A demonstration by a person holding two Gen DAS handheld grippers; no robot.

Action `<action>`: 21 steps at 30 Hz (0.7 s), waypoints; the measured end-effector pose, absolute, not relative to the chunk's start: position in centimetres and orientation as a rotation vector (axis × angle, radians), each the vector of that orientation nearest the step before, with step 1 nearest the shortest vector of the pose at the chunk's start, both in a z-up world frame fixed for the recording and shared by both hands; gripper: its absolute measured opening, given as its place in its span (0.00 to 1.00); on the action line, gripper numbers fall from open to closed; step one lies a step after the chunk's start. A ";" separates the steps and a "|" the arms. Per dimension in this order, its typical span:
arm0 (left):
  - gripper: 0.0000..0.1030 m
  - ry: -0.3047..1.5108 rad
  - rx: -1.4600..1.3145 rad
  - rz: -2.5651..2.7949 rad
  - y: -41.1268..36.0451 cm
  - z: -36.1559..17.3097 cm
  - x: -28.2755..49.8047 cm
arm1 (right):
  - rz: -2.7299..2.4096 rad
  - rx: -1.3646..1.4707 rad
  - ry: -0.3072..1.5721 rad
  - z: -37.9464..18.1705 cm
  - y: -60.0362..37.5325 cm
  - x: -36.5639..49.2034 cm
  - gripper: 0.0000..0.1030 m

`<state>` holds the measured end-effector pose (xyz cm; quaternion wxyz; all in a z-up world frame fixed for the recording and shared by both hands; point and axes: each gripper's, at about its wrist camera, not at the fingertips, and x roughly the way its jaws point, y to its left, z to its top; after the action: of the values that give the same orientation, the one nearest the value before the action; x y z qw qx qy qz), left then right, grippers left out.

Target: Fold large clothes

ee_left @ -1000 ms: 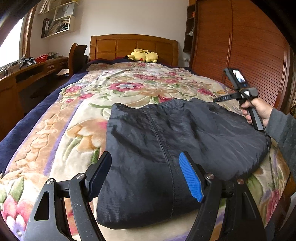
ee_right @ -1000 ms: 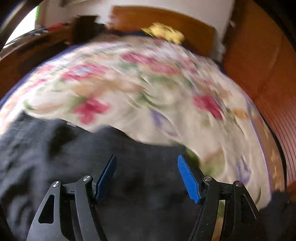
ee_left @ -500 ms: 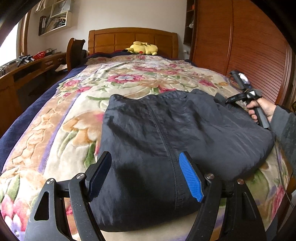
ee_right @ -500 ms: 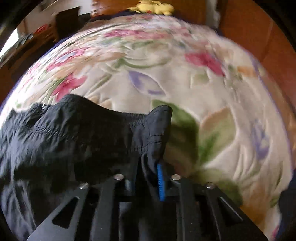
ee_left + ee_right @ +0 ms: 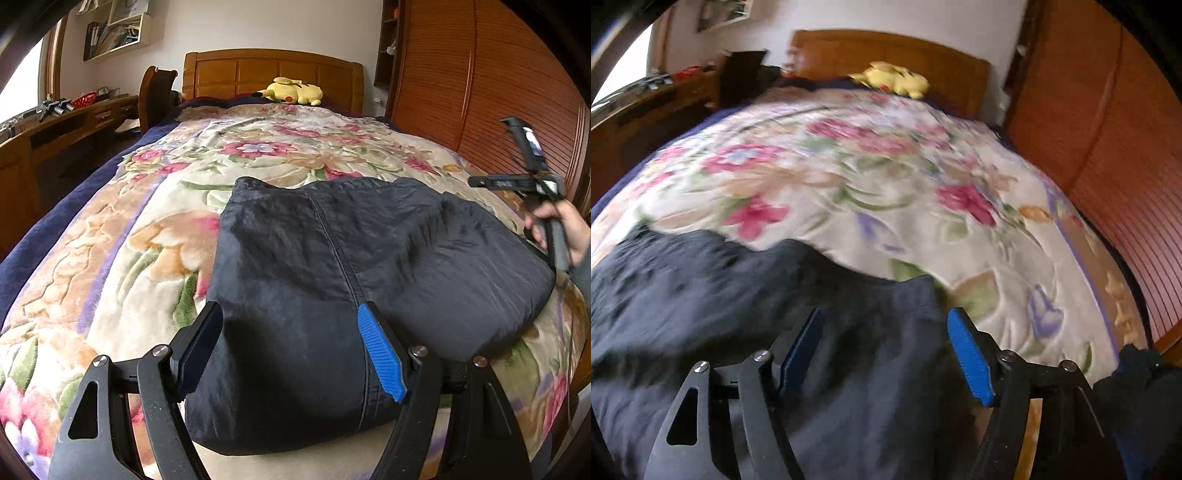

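Observation:
A large black garment (image 5: 351, 266) lies folded and flat on the floral blanket (image 5: 155, 229) of the bed. My left gripper (image 5: 291, 339) is open, its fingers hovering over the garment's near edge. My right gripper (image 5: 884, 339) is open and empty above the garment's far right corner (image 5: 812, 317); that view is blurred by motion. In the left wrist view the right gripper (image 5: 480, 181) is lifted above the garment's right side, held by a hand (image 5: 565, 229).
A yellow plush toy (image 5: 293, 91) lies by the wooden headboard (image 5: 273, 72). A wooden wardrobe (image 5: 498, 85) runs along the right of the bed. A desk (image 5: 55, 129) and chair (image 5: 157, 92) stand on the left.
My right gripper had been shut on the garment's right corner half a second ago; it has let go, opened and lifted away. My left gripper stayed open over the near edge.

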<state>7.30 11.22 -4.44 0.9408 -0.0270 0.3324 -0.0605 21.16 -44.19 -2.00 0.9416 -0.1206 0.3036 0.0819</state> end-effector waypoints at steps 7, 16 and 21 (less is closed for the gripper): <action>0.74 0.679 -0.073 -0.120 11.7 -4.6 7.1 | 0.368 -0.251 0.606 -4.1 -42.5 13.4 0.72; 0.74 0.678 -0.076 -0.102 12.9 -4.8 6.1 | 0.464 -0.282 0.590 -6.7 -40.6 9.5 0.72; 0.74 0.680 -0.072 -0.086 13.8 -5.1 5.3 | 0.474 -0.301 0.586 -7.5 -40.1 8.5 0.72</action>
<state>5.32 13.75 -5.10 0.9411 -0.0354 0.3335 -0.0421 8.51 -40.06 -7.47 0.9188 -0.1463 0.2849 0.2306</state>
